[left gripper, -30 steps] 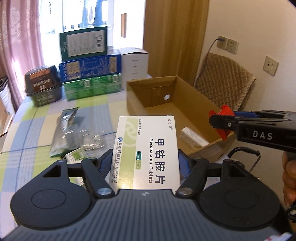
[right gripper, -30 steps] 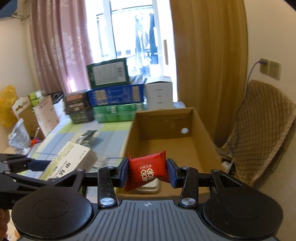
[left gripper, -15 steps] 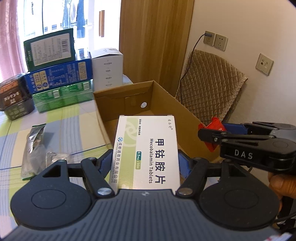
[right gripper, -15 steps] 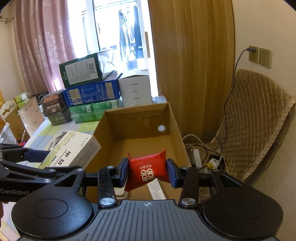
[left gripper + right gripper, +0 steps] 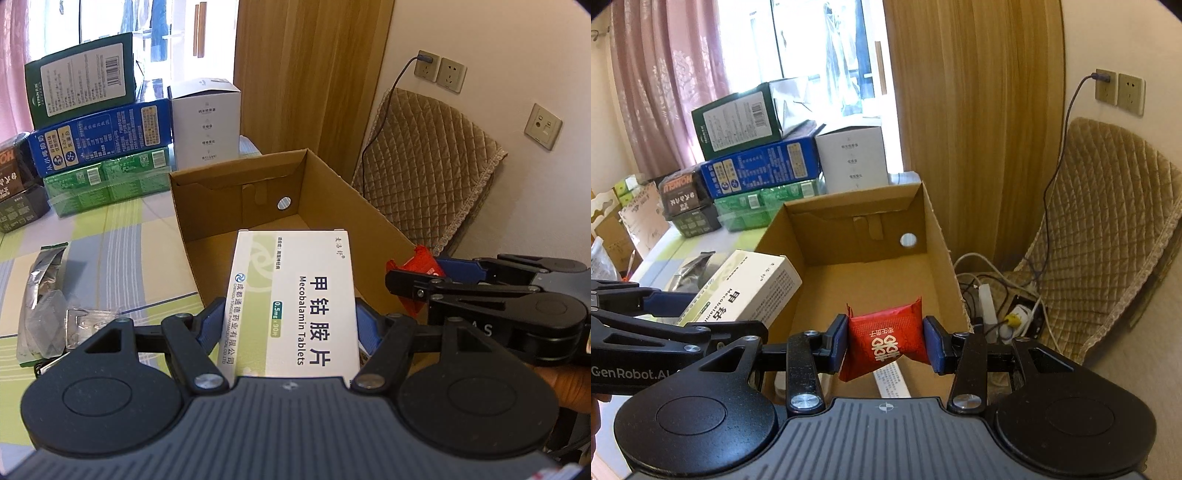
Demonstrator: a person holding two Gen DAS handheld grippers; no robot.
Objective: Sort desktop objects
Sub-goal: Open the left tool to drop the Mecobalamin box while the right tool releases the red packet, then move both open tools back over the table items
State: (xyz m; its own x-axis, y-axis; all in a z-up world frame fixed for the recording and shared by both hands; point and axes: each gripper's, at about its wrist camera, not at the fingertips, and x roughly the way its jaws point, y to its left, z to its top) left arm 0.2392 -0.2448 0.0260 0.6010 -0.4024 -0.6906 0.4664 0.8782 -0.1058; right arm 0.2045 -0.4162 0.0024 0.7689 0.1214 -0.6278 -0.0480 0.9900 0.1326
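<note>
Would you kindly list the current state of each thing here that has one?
left gripper: shut on the Mecobalamin tablet box, held above the carton's near edge
right gripper: shut on the red snack packet, held over the carton
cardboard carton: open-topped, a white box inside
white box on table: top flap raised

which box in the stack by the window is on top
The dark green box with the white barcode label, sitting tilted. Under it lie the blue box, then the light green box.
</note>
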